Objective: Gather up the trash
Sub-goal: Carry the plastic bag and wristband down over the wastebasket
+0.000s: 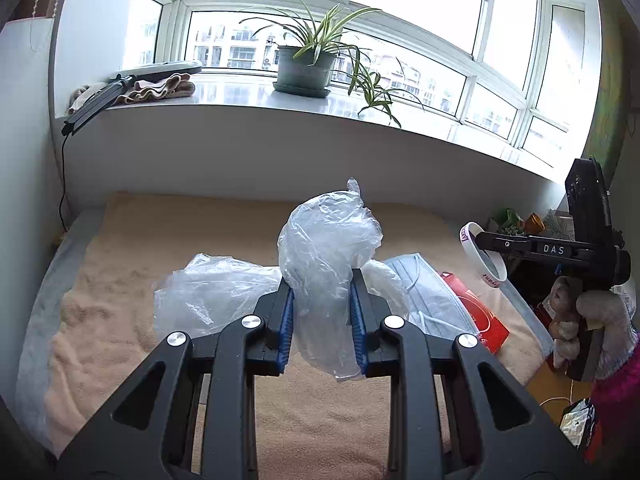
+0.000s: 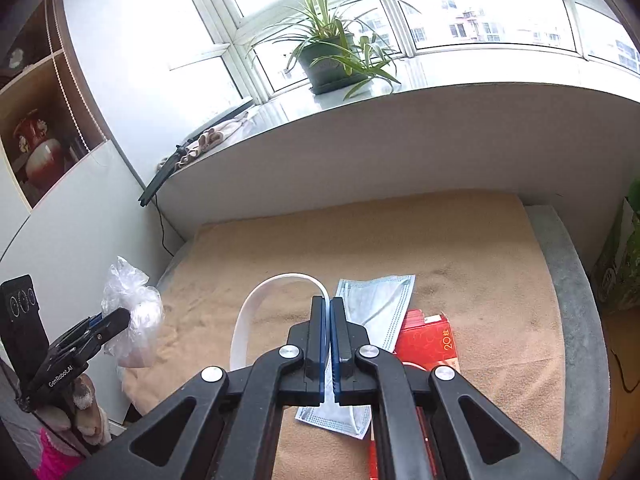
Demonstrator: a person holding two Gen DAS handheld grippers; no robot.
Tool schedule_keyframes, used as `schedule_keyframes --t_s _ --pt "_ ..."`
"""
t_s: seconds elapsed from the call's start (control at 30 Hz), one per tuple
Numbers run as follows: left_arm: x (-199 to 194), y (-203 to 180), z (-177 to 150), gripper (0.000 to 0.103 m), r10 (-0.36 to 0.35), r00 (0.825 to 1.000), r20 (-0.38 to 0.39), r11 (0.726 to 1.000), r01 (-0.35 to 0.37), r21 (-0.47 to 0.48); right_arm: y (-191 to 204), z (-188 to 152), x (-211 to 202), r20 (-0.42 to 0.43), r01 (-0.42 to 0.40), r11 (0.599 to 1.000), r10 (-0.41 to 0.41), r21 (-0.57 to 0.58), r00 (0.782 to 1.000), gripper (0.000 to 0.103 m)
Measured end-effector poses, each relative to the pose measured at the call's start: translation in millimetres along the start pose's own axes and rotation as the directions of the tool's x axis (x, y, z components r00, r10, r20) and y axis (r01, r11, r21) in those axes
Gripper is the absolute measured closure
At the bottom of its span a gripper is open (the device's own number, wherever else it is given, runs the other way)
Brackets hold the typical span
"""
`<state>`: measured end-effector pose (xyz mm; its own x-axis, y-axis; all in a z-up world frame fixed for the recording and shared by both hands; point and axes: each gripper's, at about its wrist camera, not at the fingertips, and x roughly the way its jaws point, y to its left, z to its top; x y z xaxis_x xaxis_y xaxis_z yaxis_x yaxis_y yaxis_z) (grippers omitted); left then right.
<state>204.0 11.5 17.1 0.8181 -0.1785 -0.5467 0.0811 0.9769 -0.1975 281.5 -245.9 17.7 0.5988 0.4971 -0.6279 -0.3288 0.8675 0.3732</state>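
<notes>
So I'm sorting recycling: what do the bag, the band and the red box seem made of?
Bag: thin clear plastic film, crinkled and glossy. Band: white, smooth, holds its loop, probably silicone or rubber. Red box: printed card, it seems, with sharp folded edges.

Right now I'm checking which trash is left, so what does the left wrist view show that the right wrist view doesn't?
Only the left wrist view: a second clear plastic bag lying on the blanket, and lettering on the wristband.

Only the right wrist view: a wall shelf with a red vase.

Both: the crumpled plastic bag in the left gripper, the white wristband in the right gripper, the face mask, the red box, the blanket and the potted plant.
</notes>
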Motion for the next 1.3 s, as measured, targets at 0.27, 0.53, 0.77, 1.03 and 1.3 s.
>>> schedule_keyframes --t_s 0.27,0.53,0.77,1.03,1.3 --pt "-56 -7 -34 0.079 -0.001 0.999 0.042 1.000 0.001 -0.007 31 -43 -27 0.003 -0.065 0.996 0.065 -0.060 0.998 0.103" --pt "-90 -15 -74 0.079 -0.009 1.000 0.030 1.000 0.009 0.002 55 -104 -46 0.001 -0.084 0.990 0.084 -0.112 0.996 0.103" --pt "-96 -29 -122 0.079 -0.012 0.998 -0.058 1.000 0.012 0.002 61 -159 -53 -0.043 -0.114 0.991 0.111 -0.070 0.993 0.103" --pt "-91 -38 -175 0.079 -0.022 0.987 -0.161 1.000 0.020 -0.015 63 -205 -49 -0.104 -0.095 0.993 0.087 -0.074 0.991 0.103" --pt "-73 -34 -217 0.079 -0.055 0.967 -0.247 0.996 0.035 -0.085 56 -246 -28 -0.185 -0.084 0.996 0.077 -0.029 0.980 0.103"
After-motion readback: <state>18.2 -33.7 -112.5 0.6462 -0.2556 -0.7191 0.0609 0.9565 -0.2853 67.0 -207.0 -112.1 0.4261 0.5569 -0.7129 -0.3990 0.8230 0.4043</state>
